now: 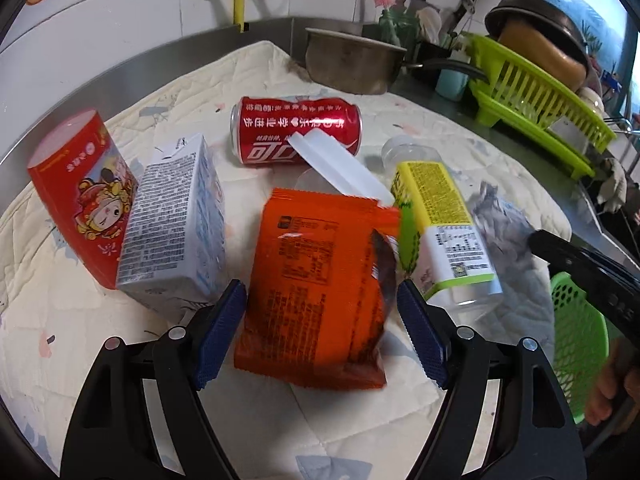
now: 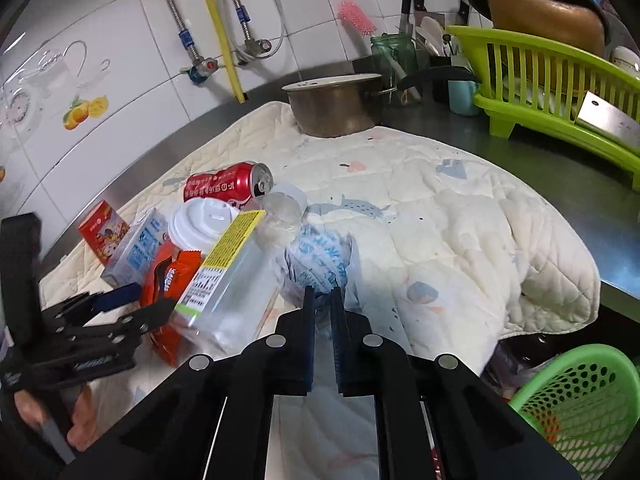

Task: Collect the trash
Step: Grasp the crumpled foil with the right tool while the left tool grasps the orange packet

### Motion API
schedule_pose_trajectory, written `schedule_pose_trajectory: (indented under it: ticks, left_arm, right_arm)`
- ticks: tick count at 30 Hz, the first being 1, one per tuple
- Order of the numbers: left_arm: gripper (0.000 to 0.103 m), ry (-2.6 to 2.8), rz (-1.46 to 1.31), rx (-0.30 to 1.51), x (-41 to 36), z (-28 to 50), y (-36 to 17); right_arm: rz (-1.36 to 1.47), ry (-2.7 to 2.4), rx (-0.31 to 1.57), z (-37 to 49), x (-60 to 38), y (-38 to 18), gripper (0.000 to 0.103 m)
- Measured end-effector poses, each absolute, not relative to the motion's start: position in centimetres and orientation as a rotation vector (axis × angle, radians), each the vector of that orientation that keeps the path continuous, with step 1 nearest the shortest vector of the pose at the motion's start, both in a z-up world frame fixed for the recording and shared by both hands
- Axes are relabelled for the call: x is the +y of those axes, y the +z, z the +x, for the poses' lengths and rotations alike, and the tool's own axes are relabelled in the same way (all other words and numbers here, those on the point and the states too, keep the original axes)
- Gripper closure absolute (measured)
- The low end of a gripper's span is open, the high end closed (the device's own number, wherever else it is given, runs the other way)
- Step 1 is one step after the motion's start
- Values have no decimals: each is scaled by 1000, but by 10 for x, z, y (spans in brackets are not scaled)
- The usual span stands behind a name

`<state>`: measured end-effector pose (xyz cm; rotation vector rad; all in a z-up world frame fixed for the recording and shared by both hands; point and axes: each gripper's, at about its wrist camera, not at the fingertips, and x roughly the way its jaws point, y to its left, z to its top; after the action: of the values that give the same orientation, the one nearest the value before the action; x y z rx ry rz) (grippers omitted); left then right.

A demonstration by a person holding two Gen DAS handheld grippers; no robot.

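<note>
An orange snack packet [image 1: 316, 280] lies on the quilted cloth [image 1: 248, 72]. My left gripper [image 1: 320, 300] is open, its blue pads [image 1: 222, 332] straddling the packet's two sides. My right gripper [image 2: 323, 294] is shut on a crumpled blue-printed plastic wrapper [image 2: 316, 256]. In the left wrist view that wrapper [image 1: 504, 232] shows grey beside the right gripper's black body. Around the packet lie a red cola can [image 1: 296, 132], a clear bottle with a yellow label [image 1: 436, 208], a white and blue carton [image 1: 176, 220], a red box [image 1: 80, 192] and a white cup lid [image 1: 336, 160].
A green perforated basket [image 2: 580, 396] sits low at the right, off the cloth's edge. At the back stand a steel pot [image 2: 336, 108], a green dish rack [image 2: 552, 80] with cookware and a cleaver, and knives by the tiled wall. A person's hand holds each gripper.
</note>
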<state>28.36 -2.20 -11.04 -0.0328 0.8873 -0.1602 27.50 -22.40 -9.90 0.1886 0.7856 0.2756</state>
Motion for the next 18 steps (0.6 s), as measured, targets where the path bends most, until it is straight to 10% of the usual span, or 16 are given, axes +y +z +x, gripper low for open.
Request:
schedule_pose_trajectory:
  ticks: [6,18]
  left_arm:
    - [37,-147,-51,926,-19,288,-121]
    - [64,-164,-66,917,-12,279,-121]
  right_arm:
    - [178,271,785,275,-227,-100,55]
    - [74,208,786,301,-217,-115,32]
